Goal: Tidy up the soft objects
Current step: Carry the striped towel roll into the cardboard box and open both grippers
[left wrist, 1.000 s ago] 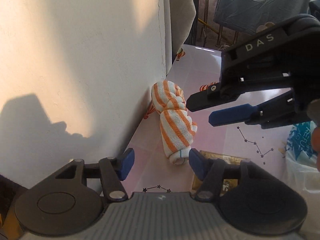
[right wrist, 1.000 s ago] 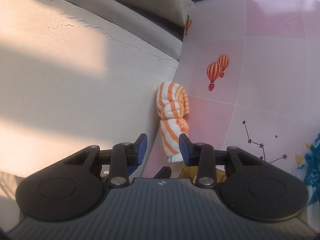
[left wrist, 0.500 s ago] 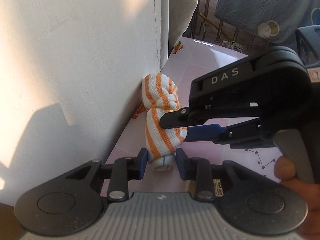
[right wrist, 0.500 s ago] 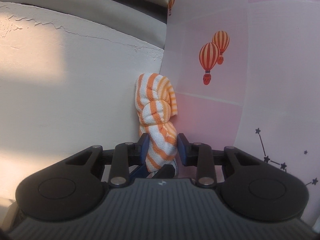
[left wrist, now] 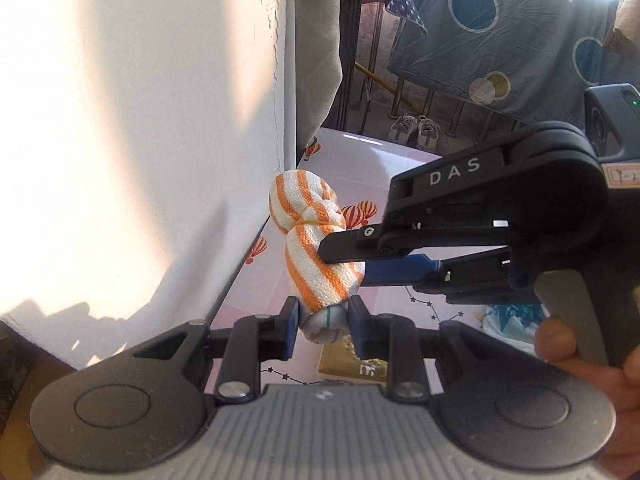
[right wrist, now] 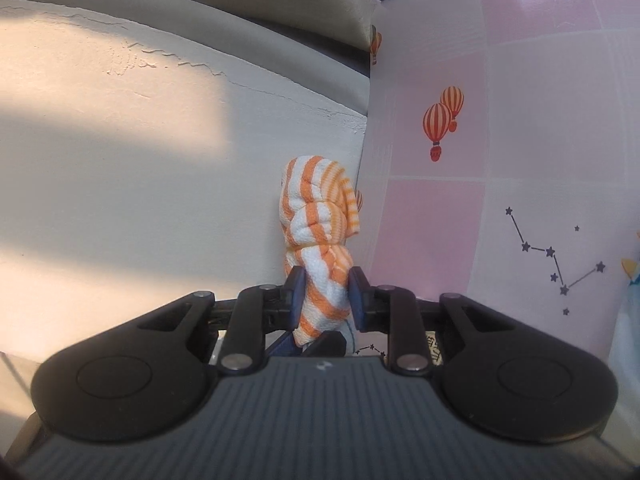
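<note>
Towel (left wrist: pixel 320 256), orange and white striped and twisted into a knotted roll, is held by both tools at the worktop (left wrist: pixel 400 160) edge that runs along the white wall (left wrist: pixel 140 140). The near end of the roll is gripped by the left tool (left wrist: pixel 323 318); its jaws have just been closing, and the blue pads are now pressed on the cloth from both sides. The middle part, just beyond that end, is gripped by the right tool (left wrist: pixel 340 262), which comes in from the side; its jaws also have just been closing on the cloth, and in the right wrist view the striped fabric is squeezed between the pads of this tool (right wrist: pixel 324 300). The long axis of the roll is pointed away from the left tool, along the wall edge, with the knot at the far end and free of both tools. The roll seems to be lifted off the pink patterned surface, though contact under it cannot be seen. It is judged that the coming move depends on this axis: the two grips are close together on one half, so the knotted far half may hang down when the towel is carried.
</note>
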